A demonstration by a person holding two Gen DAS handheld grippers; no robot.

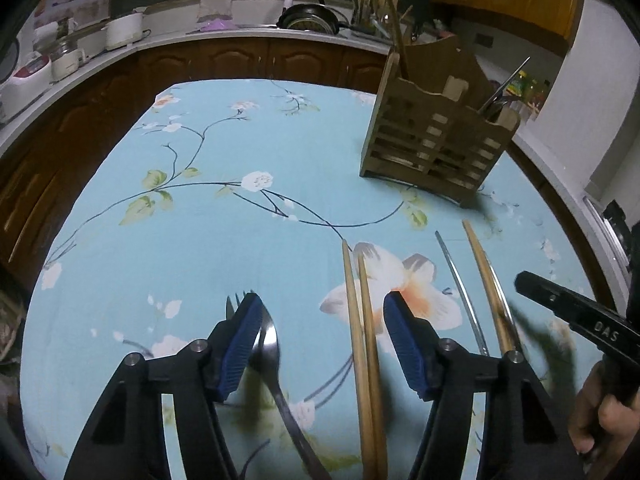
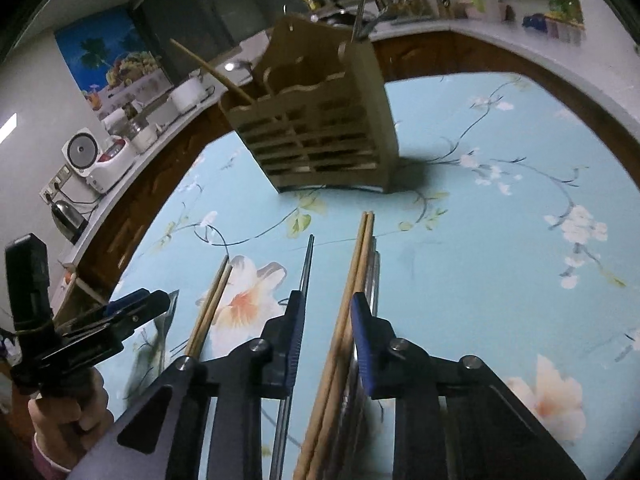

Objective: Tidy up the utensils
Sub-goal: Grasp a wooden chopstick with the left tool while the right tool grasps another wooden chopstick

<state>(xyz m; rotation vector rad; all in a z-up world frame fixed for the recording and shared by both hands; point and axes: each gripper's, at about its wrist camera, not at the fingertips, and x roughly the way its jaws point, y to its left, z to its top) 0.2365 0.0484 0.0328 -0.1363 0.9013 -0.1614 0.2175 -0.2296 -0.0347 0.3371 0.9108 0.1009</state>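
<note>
A wooden utensil holder [image 1: 436, 136] stands on the floral blue tablecloth [image 1: 200, 240], with a chopstick and a metal utensil in it; it also shows in the right wrist view [image 2: 320, 128]. My left gripper [image 1: 320, 340] is open over the cloth, with a metal spoon [image 1: 268, 344] and a pair of wooden chopsticks [image 1: 364, 340] lying between its fingers. A fork [image 1: 234, 304] lies behind its left finger. My right gripper [image 2: 326, 336] is open around another pair of wooden chopsticks [image 2: 352, 280]. A metal chopstick [image 2: 306, 272] lies by its left finger.
A further pair of wooden chopsticks [image 2: 212, 304] lies left of the right gripper. The right gripper's body [image 1: 576, 316] shows at the left view's right edge. Behind the table runs a kitchen counter [image 1: 120, 48] with pots, a rice cooker [image 2: 100, 160] and a pan.
</note>
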